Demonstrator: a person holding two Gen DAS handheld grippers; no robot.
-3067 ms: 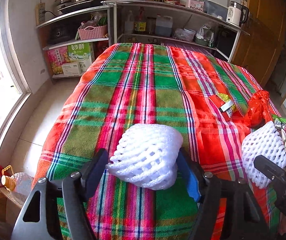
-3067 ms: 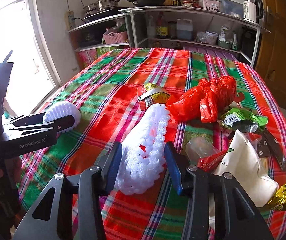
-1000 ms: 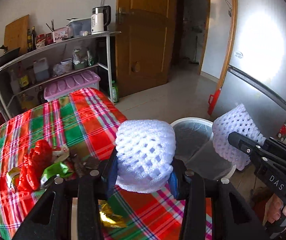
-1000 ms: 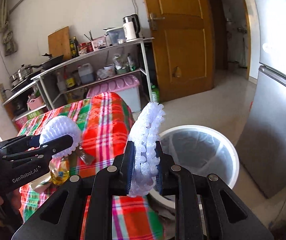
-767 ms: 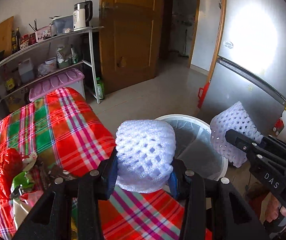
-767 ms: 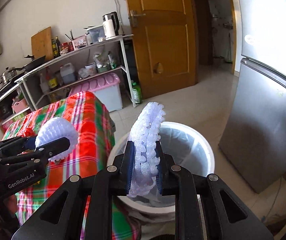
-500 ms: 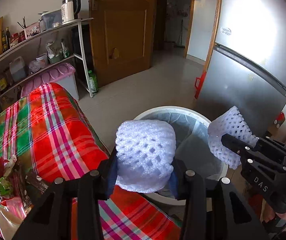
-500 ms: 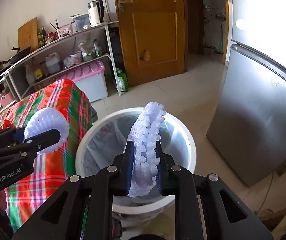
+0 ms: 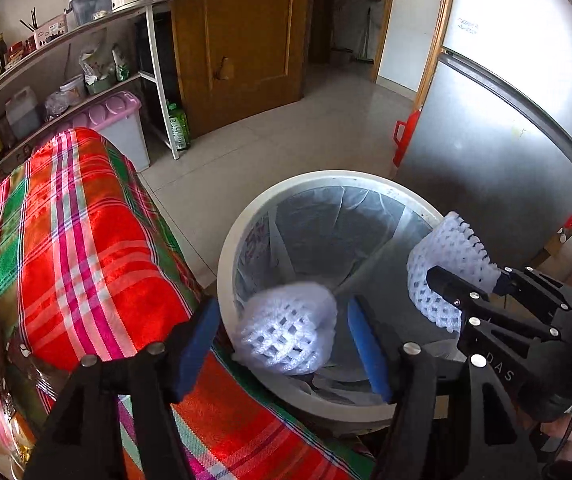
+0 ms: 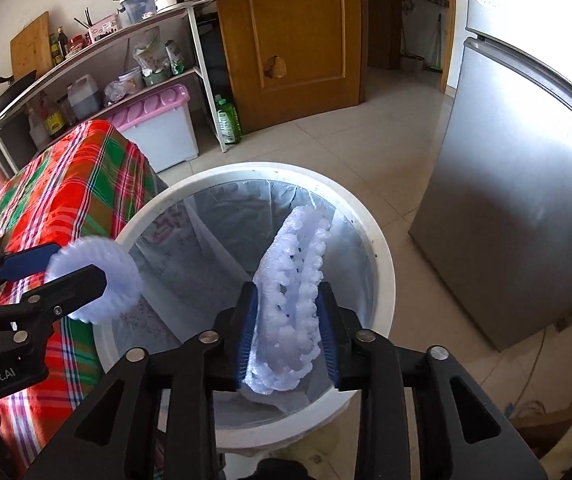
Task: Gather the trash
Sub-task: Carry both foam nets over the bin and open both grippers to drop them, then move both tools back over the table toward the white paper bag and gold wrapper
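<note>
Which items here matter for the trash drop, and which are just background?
In play:
left gripper, jaws just opened
right gripper, jaws just opened
two white foam nets
white bin

Background:
plaid tablecloth
fridge
pink-lidded box
shelf

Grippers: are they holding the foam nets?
Neither. The left gripper and right gripper have just been opening; the left foam net and right foam net lie loose between their jaws.

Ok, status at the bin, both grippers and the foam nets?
Left gripper just opening, foam net loose between pads. Right gripper just opening, second net not yet dropped. Both over white bin. Nothing in the way.
</note>
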